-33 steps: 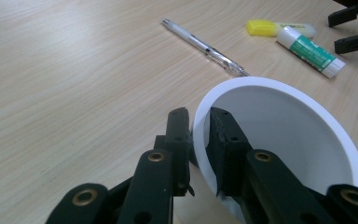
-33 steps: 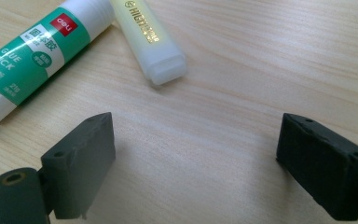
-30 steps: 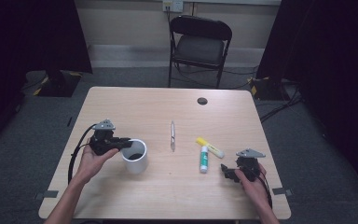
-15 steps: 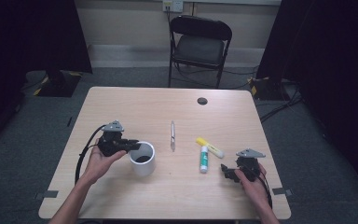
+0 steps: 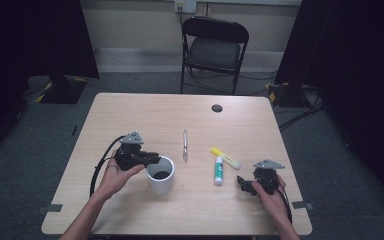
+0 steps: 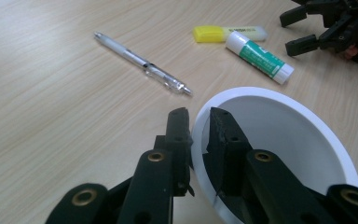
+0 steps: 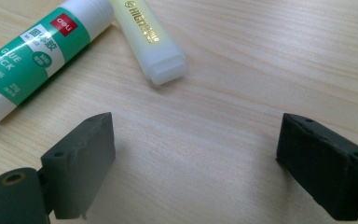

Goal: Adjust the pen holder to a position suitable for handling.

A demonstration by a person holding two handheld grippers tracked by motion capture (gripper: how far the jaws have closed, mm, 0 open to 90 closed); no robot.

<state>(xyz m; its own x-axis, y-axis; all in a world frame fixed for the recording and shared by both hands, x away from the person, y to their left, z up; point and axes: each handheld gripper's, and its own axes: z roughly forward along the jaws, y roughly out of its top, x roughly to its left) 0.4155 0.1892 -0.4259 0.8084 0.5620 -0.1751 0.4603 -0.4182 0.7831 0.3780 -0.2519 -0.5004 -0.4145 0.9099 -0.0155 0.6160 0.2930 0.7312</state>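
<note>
You are sliding the white cup (image 5: pixel 160 175) across the table toward the pen (image 5: pixel 185 145); since a second ago it is sitting closer to the stationery, so it is likely being placed within reach for loading; your left gripper (image 6: pixel 198 126) is clamping its near rim, one jaw inside, one outside; your right gripper (image 7: pixel 193 154) is resting wide open and empty, the glue stick (image 7: pixel 37 56) and yellow highlighter (image 7: pixel 149 39) lying just beyond its jaws.

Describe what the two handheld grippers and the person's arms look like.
Both the left gripper and the right gripper are black, with two blocky jaws each, brass-coloured pivot rivets and a grey three-cornered plate on top. A black cable loops from the left one. The forearms are bare, no sleeves showing.
</note>
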